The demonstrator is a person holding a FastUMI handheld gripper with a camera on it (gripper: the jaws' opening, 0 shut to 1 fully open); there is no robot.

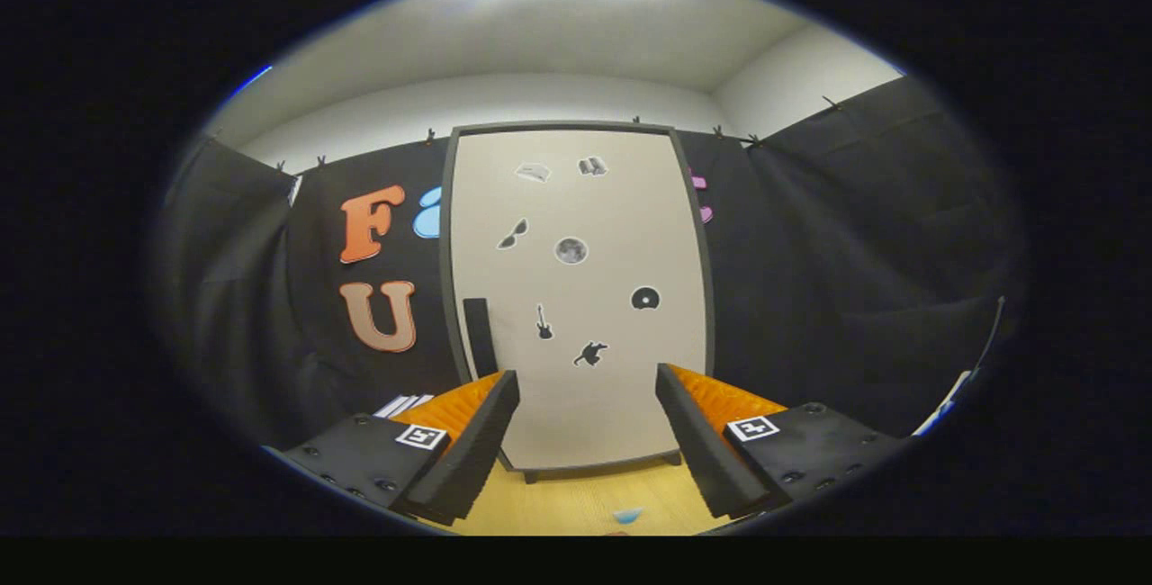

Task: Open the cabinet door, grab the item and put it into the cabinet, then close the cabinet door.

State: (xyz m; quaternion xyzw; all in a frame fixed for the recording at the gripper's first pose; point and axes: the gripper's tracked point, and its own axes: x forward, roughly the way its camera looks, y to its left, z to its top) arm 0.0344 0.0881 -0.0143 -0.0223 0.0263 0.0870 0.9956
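Note:
A tall cabinet (pixel 576 297) stands upright straight ahead on the wooden tabletop (pixel 576 499), its pale door shut inside a dark frame. Small dark stickers dot the door. A dark vertical handle (pixel 480 336) sits at the door's lower left edge. My gripper (pixel 587 382) is open, its two fingers spread wide with nothing between them, some way short of the door. The left fingertip (pixel 504 387) lies just below and right of the handle. A small light blue item (pixel 627 515) lies on the table between the fingers, close under me and partly cut off.
Black cloth walls close in the booth behind and on both sides of the cabinet. A flat white thing (pixel 402 405) lies on the table left of the cabinet, behind my left finger. Bare wooden tabletop runs from the cabinet's foot toward me.

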